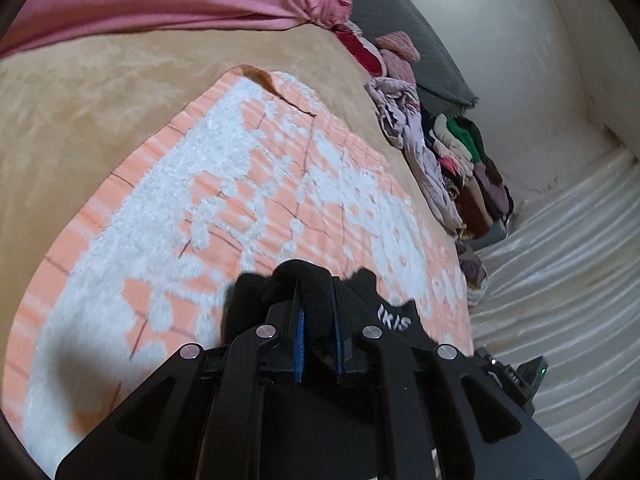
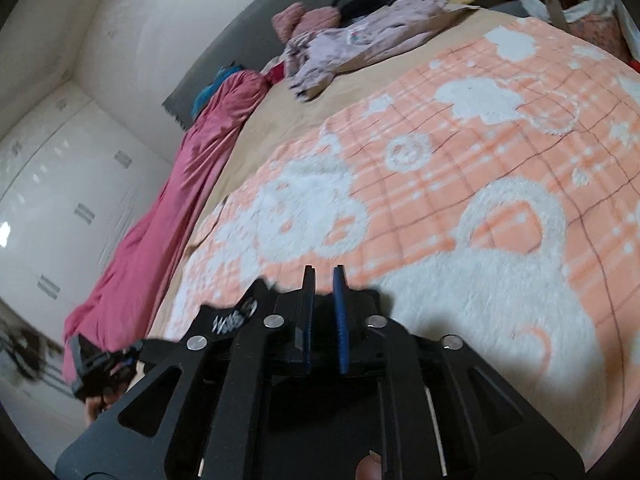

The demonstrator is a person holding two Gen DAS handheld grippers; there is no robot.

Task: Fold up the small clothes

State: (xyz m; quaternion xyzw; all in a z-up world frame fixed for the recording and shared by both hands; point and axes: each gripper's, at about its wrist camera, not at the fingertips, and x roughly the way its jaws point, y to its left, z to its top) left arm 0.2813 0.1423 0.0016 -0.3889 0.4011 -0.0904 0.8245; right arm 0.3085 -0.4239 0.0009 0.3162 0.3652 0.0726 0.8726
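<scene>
- The left gripper (image 1: 318,300) has its jaws clenched on a fold of a small black garment (image 1: 384,316) with white lettering, held over the near edge of the orange-and-white blanket (image 1: 224,184) on the bed.
- The right gripper (image 2: 324,300) has its jaws nearly closed; the same black garment (image 2: 236,314) lies under and left of them, and I cannot tell whether they pinch any cloth.
- Risk: only a bunched ridge is pinched, so the cloth could slip out or fold crookedly.
- Risk: the jaws could snag the fluffy blanket pile and drag it along.

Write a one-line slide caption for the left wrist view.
Left hand-held gripper pinches a black garment above the peach-and-white blanket.
</scene>
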